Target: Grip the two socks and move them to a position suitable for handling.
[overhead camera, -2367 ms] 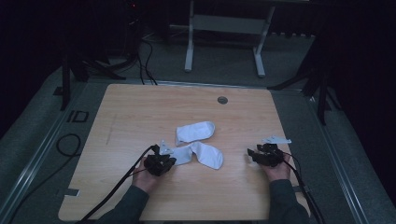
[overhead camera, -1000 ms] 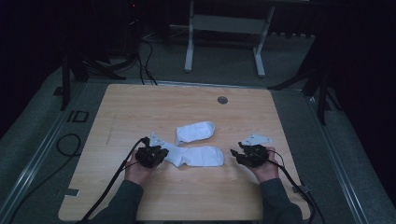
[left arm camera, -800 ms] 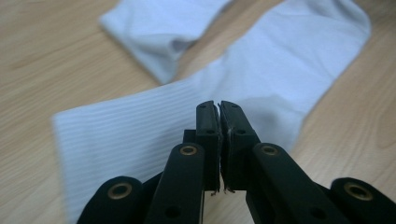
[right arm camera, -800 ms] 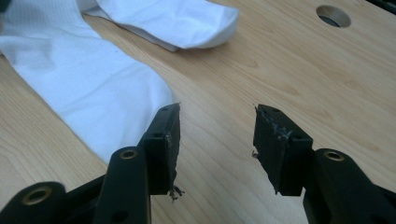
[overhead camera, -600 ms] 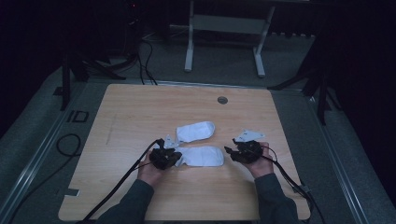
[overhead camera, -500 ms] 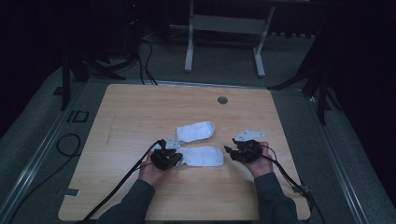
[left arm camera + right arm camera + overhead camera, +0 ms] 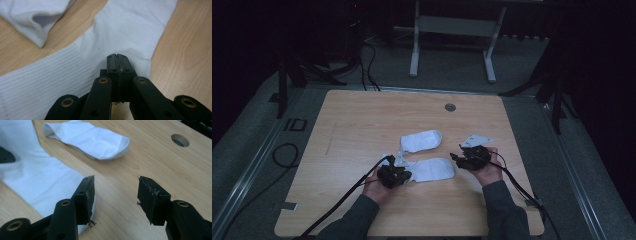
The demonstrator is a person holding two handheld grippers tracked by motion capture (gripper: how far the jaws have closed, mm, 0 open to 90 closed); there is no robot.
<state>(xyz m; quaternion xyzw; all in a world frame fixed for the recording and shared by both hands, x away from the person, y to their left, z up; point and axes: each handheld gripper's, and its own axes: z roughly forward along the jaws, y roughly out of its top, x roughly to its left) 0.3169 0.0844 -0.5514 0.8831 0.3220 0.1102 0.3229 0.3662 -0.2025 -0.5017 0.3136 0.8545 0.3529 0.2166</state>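
Note:
Two white socks lie mid-table. The far sock [image 7: 422, 141] [image 7: 87, 137] [image 7: 32, 17] lies apart from both hands. My left gripper [image 7: 406, 175] [image 7: 117, 58] sits at the left, ribbed end of the near sock [image 7: 434, 169] [image 7: 130, 30] [image 7: 37, 177], with its jaws pressed together and shut on the fabric. My right gripper [image 7: 458, 159] [image 7: 115, 192] hovers just past that sock's right end. Its jaws have just been opening. They are open over bare wood with nothing between them, and one pad overlaps the sock's edge.
The wooden table [image 7: 362, 125] has a round cable hole [image 7: 450, 107] [image 7: 180, 140] at the back. Cables trail from both grippers toward the front edge. A metal stand [image 7: 452, 30] is on the floor beyond the table. A scrap of tape [image 7: 287, 206] marks the front left corner.
My left gripper has slid right along the near sock, and the sock's left end now reaches less far left. My right gripper has shifted slightly left and away from the front edge.

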